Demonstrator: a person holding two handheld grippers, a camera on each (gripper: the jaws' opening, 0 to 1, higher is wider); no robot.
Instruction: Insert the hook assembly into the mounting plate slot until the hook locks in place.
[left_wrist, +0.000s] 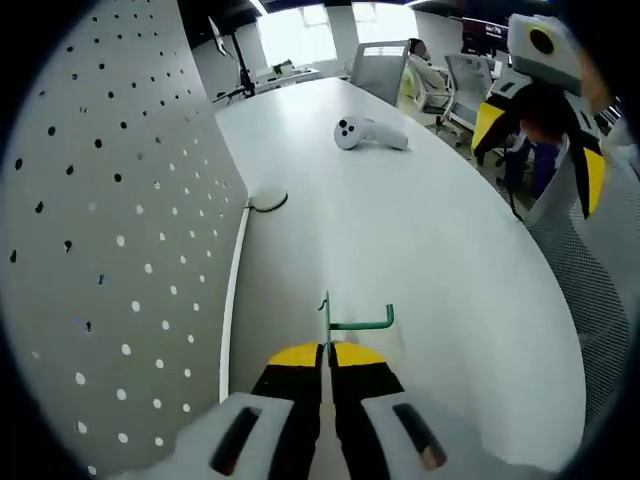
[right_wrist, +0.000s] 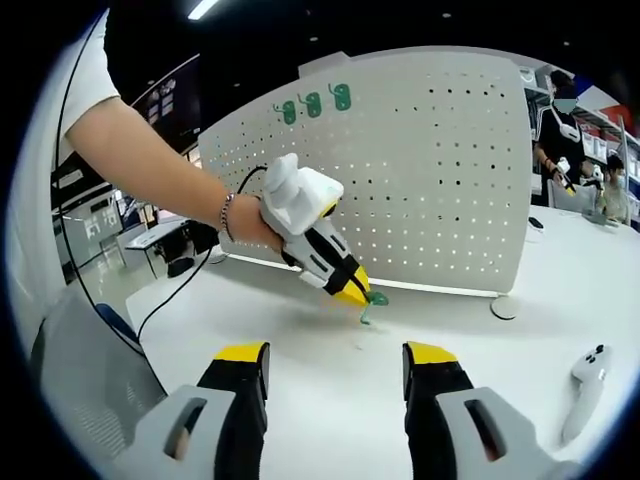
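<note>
Carry step: left gripper (right_wrist: 355, 288) pinching green hook (left_wrist: 352, 321) just above white table (left_wrist: 420, 240), right gripper (right_wrist: 335, 365) spread and empty; next, likely lift hook toward white pegboard (right_wrist: 420, 170) holes

I see the green wire hook (left_wrist: 352, 322) pinched in the closed left gripper (left_wrist: 327, 352), low over the white table, well short of the upright white pegboard (right_wrist: 420, 170); three green hooks (right_wrist: 313, 104) hang top left.
</note>
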